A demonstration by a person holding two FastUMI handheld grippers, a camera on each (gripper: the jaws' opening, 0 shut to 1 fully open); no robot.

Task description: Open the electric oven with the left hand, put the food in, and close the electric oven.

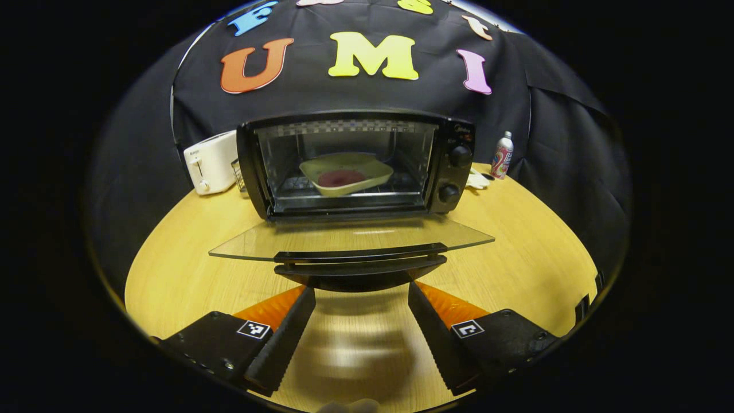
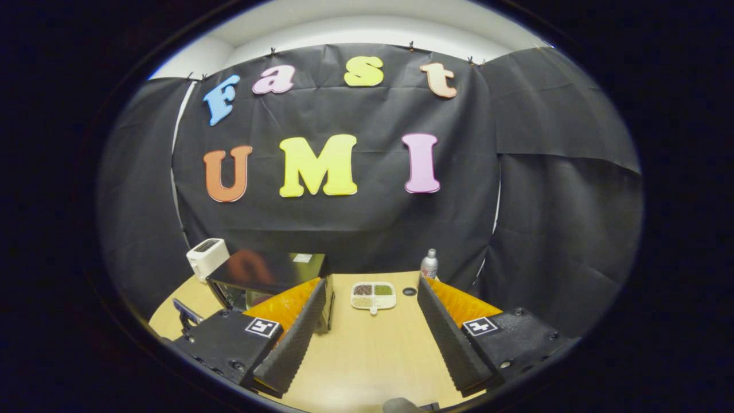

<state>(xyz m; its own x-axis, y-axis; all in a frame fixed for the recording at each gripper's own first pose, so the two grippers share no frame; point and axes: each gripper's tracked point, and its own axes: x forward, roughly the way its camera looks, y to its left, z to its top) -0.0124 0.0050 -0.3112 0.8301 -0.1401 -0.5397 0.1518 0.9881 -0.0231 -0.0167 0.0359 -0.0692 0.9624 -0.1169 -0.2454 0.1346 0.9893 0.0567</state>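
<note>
Oven [image 1: 355, 166] sits at twelve o'clock from my left hand-held gripper [image 1: 361, 310], glass door [image 1: 350, 238] dropped flat, its handle [image 1: 360, 261] just ahead of my spread, empty fingers. Inside, on the rack, a pale dish [image 1: 347, 174] holds something dark red, so I judge the food is in and only closing remains. My worry: lifting off-centre could let the handle slip and the door bang, or nudge the oven along the surface [image 1: 516, 241] toward the toaster [image 1: 211, 162] at ten o'clock. My right hand-held gripper [image 2: 367, 321] hangs open, holding nothing; beyond it a divided tray [image 2: 374, 296] carries small portions, a can [image 2: 428, 265] at one o'clock.
</note>
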